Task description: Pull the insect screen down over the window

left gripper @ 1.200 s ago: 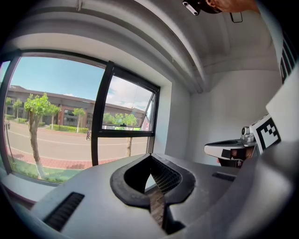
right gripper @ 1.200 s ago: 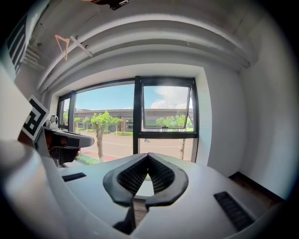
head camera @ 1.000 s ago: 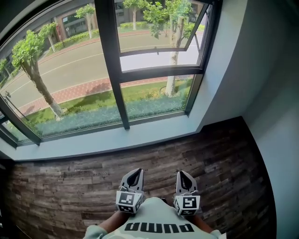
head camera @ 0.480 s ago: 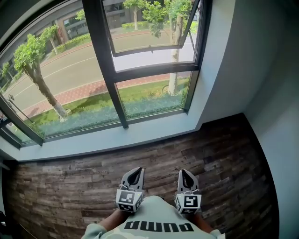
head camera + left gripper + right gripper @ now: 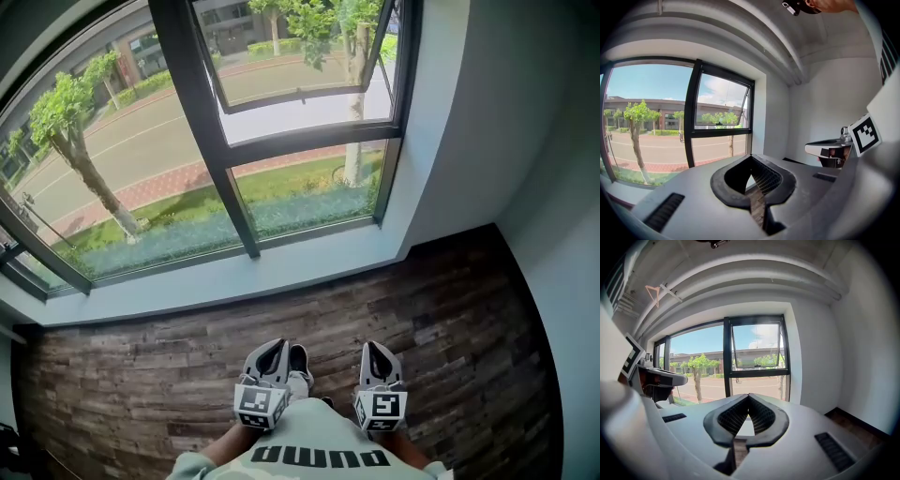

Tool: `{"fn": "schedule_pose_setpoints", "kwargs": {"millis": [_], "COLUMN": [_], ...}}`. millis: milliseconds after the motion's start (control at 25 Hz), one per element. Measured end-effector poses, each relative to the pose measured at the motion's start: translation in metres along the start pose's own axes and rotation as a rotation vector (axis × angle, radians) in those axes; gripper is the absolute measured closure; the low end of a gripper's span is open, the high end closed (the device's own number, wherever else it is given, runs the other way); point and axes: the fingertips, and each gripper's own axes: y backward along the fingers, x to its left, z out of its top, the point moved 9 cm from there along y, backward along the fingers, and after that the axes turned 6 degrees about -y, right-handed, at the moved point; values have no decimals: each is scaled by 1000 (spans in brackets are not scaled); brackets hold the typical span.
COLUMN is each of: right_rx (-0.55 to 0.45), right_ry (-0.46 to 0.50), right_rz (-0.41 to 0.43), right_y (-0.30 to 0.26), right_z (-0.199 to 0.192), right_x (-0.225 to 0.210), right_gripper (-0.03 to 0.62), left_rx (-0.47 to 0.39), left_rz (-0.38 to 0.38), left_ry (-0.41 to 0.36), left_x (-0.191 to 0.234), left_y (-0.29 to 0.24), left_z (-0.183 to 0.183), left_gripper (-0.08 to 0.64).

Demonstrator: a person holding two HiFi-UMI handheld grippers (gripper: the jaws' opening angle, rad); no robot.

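Observation:
The window (image 5: 281,141) has black frames. Its upper right sash (image 5: 309,56) is tilted open outward, and I see no insect screen drawn across the glass. Both grippers hang low in front of the person's body, well short of the window and pointing toward it. My left gripper (image 5: 278,343) is shut with nothing in it, the pads meeting at the tip in the left gripper view (image 5: 751,157). My right gripper (image 5: 371,346) is also shut and holds nothing (image 5: 748,396). The open sash (image 5: 757,350) shows ahead in the right gripper view.
A pale sill (image 5: 253,272) runs under the window, above a dark wood-plank floor (image 5: 141,375). White walls (image 5: 487,122) close the corner at the right. A white shoe (image 5: 299,360) steps forward between the grippers. A clothes hanger (image 5: 656,292) hangs high up on the left.
The view has shifted slightly toward the window, and a white shoe has come forward between the grippers. Both grippers stay shut in about the same place.

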Motion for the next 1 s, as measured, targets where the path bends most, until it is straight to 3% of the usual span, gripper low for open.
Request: {"fn": "schedule_pose_setpoints", "kwargs": {"millis": [400,720,1000], "right_rx": [-15,-21,-31], "right_ry": [6,25,50], "right_rz": [-54,-103,-151], "right_y": [-80,-178,-252], "right_z": [19,47,86], "right_x": [-33,-35,-28], "right_gripper": [588,588,588], "left_rx": [-6,-39,-94], "left_rz": [-56,-98,-134], "left_ry": [21,31,17], "left_x": [39,110,172], "left_y": [-95,-193,-248], "left_z": [15,37,64], "left_gripper": [549,548,549]}}
